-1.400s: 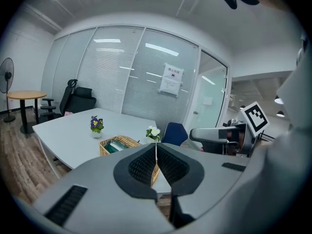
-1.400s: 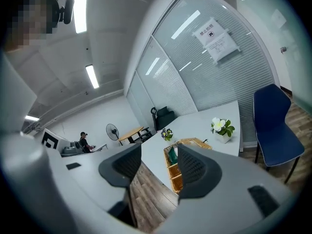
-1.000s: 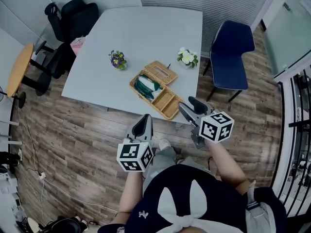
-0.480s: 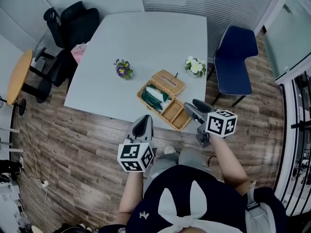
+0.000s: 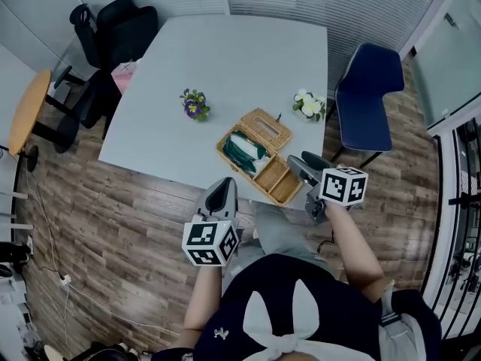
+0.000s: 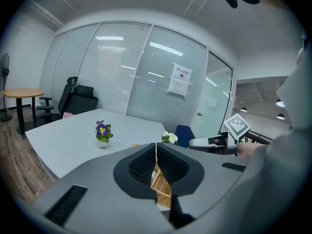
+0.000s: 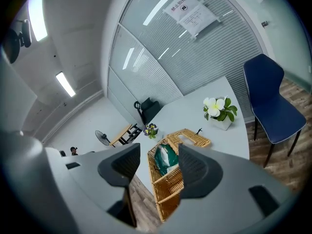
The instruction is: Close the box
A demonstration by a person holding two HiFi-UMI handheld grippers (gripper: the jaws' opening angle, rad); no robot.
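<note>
An open wicker box (image 5: 279, 189) sits at the near edge of the grey table (image 5: 225, 59). Its lid (image 5: 264, 128) lies flipped back on the far side, and a green bundle (image 5: 242, 149) fills the larger compartment. My right gripper (image 5: 302, 167) hovers just right of the box's near end. Its jaws are opening with nothing between them. The right gripper view looks down on the box (image 7: 171, 183), lid (image 7: 191, 137) and green bundle (image 7: 165, 157) past the right gripper (image 7: 158, 164). My left gripper (image 5: 219, 192) hangs over the floor short of the table, shut and empty.
A purple flower pot (image 5: 195, 104) and a white flower pot (image 5: 310, 105) stand on the table behind the box. A blue chair (image 5: 368, 89) is at the table's right side. Black office chairs (image 5: 113, 28) and a small round wooden table (image 5: 26, 111) stand to the left.
The table and box have drawn nearer in the head view. My right gripper now sits alongside the box's near right end. The left gripper has held still.
</note>
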